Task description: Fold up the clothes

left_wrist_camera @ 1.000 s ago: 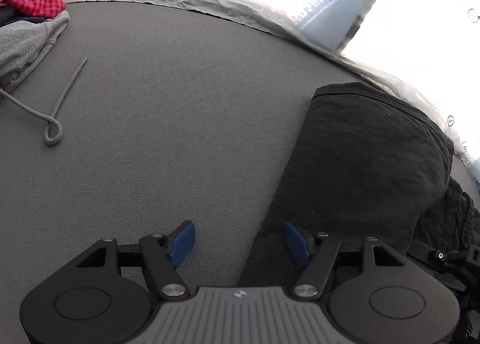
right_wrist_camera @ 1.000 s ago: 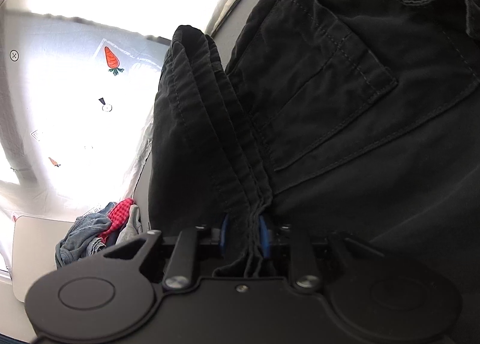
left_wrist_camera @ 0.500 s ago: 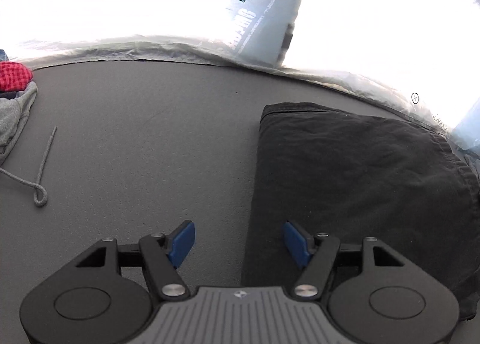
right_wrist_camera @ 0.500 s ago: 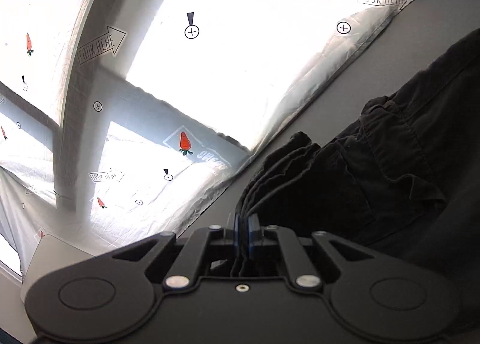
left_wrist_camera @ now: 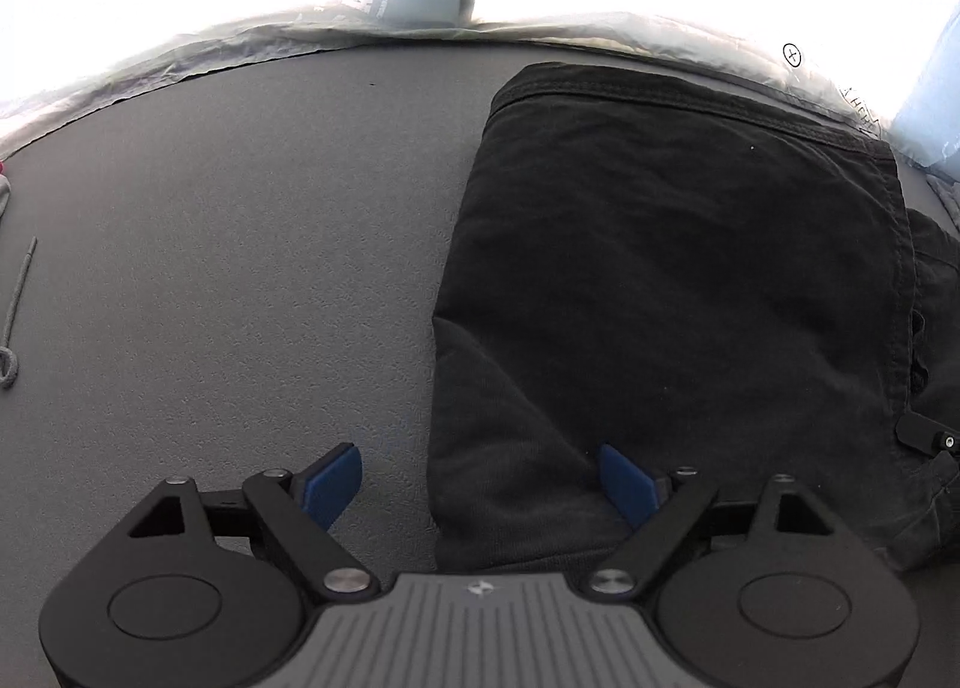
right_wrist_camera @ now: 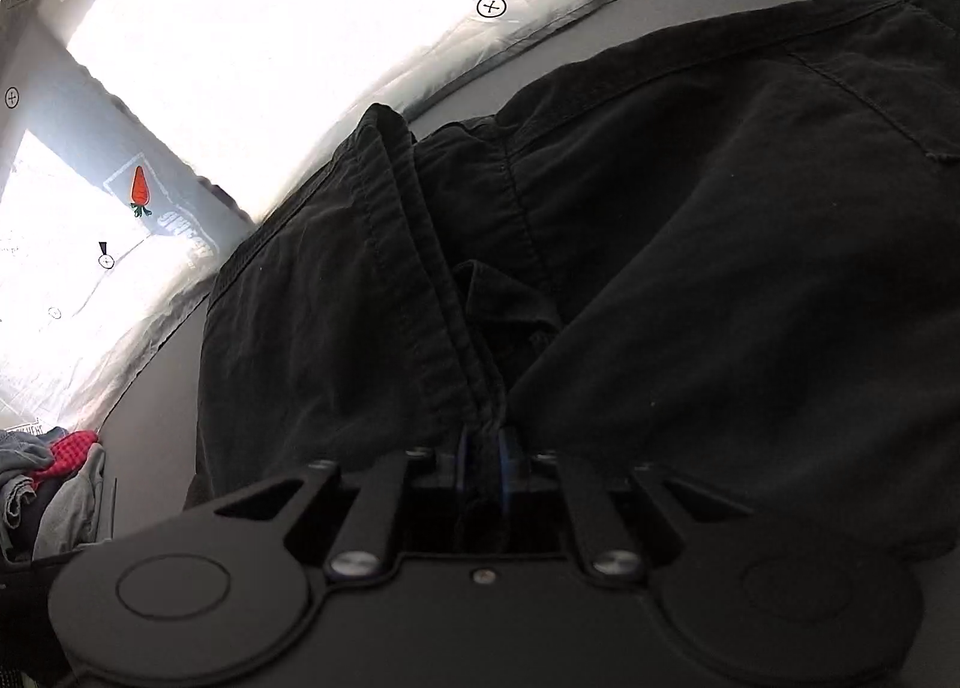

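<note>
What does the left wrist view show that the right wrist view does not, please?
Only the left wrist view shows the left gripper, jaws just opened wider, astride the garment's edge without pinching it, and a grey cord. Only the right wrist view shows the right gripper shut on a bunched hem, plus a clothes pile. Both show the black garment on the grey mat.

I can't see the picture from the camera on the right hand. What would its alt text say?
The right hand-held gripper is clamped shut on a bunched hem of black trousers, which fill most of the view and lie on a grey table. Behind is a bright white sheet printed with a carrot, and at lower left a pile of clothes.
</note>
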Demonstrator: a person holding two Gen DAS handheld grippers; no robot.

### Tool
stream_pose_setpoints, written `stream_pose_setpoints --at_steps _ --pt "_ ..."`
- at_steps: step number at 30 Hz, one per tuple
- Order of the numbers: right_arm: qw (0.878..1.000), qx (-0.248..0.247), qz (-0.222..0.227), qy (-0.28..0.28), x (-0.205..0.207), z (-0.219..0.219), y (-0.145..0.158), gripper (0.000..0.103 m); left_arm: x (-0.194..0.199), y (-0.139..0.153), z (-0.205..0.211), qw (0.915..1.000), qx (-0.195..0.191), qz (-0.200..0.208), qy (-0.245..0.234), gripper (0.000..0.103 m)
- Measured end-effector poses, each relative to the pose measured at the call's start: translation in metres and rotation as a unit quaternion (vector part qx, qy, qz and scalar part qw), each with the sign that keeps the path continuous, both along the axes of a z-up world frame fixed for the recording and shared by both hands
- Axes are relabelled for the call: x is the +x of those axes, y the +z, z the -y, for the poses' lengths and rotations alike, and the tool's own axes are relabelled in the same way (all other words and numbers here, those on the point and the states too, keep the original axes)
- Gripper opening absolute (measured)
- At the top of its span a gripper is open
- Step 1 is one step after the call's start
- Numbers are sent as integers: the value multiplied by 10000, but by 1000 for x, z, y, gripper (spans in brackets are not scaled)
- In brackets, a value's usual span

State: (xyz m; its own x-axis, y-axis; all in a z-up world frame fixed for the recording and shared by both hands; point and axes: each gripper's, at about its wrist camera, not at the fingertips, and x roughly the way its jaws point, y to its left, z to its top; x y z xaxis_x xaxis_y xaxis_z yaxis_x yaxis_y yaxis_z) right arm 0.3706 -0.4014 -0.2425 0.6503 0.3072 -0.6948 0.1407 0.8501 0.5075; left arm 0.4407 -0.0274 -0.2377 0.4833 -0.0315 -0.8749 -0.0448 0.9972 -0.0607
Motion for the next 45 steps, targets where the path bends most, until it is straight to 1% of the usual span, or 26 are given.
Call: stream_pose_setpoints --at_steps 1,2,4,5,6,7,8,11,14,15,16,18,22,23,24,25,27,30,33,35,37,38,40,41,43,45 --pt "10000 -19 2 -10 3 0 -1 10 -1 0 -2 10000 -40 19 39 88" --pt "10000 -31 -6 -26 20 -14 2 10 -3 0 -2 10000 -30 57 70 89" --pt "9999 -88 -137 40 10 -25 -6 14 -5 -2 -1 9997 71 114 209 96" --pt "9994 -215 -246 140 10 -26 -2 16 -7 -4 -1 9994 131 141 290 101" --pt "9985 -342 -355 238 12 -29 1 20 -7 -5 -1 9992 153 171 338 103" --pt "9973 -476 -456 325 25 -42 2 25 -8 -6 -2 9992 117 201 327 103" --pt "9964 -546 -532 360 22 -45 5 26 -9 -6 -3 9992 99 219 319 103" --pt "9973 -358 -624 178 18 -44 2 29 -14 -5 -3 9990 76 307 301 103" --pt "9956 36 -884 -303 17 -41 2 30 -22 -5 -3 9985 73 451 287 103" --pt "9936 134 -1008 -492 14 -43 4 34 -23 -5 -3 9984 67 486 285 103" --pt "9926 170 -1042 -592 10 -43 6 38 -24 -6 -3 9982 62 515 290 103" --pt "9921 206 -1041 -670 4 -46 8 45 -25 -7 -3 9979 54 571 299 103" --pt "9921 473 -925 -698 -9 -40 11 51 -28 -7 -2 9974 77 641 322 103" --pt "9912 516 -877 -844 -26 -30 20 51 -26 -7 -2 9973 82 653 334 103" --pt "9911 553 -773 -937 -33 -25 24 54 -27 -7 -1 9971 94 671 347 103" --pt "9913 621 -565 -1014 -43 -16 28 60 -27 -8 -1 9969 108 696 363 103" --pt "9900 618 -288 -1235 -56 1 34 67 -29 -9 2 9959 148 787 422 103" --pt "9850 605 -164 -1606 -75 33 35 72 -31 -9 7 9940 202 874 622 103" --pt "9817 542 -107 -1824 -95 75 37 82 -30 -7 15 9914 249 738 1053 103" --pt "9764 565 -101 -2083 -93 107 27 83 -29 -5 18 9890 253 650 1308 103" --pt "9664 746 -164 -2456 -91 141 16 83 -30 -4 18 9866 172 578 1518 103" --pt "9622 786 -107 -2605 -91 155 13 83 -31 -2 17 9852 125 520 1626 103" --pt "9524 620 204 -2977 -94 182 13 86 -33 6 17 9819 136 484 1826 101" --pt "9505 451 345 -3056 -93 196 13 87 -34 12 18 9802 185 523 1898 101" --pt "9483 363 420 -3125 -81 219 8 89 -36 28 23 9773 360 717 1963 101" --pt "9453 593 456 -3174 -69 243 -1 89 -38 48 33 9744 558 932 1966 102"
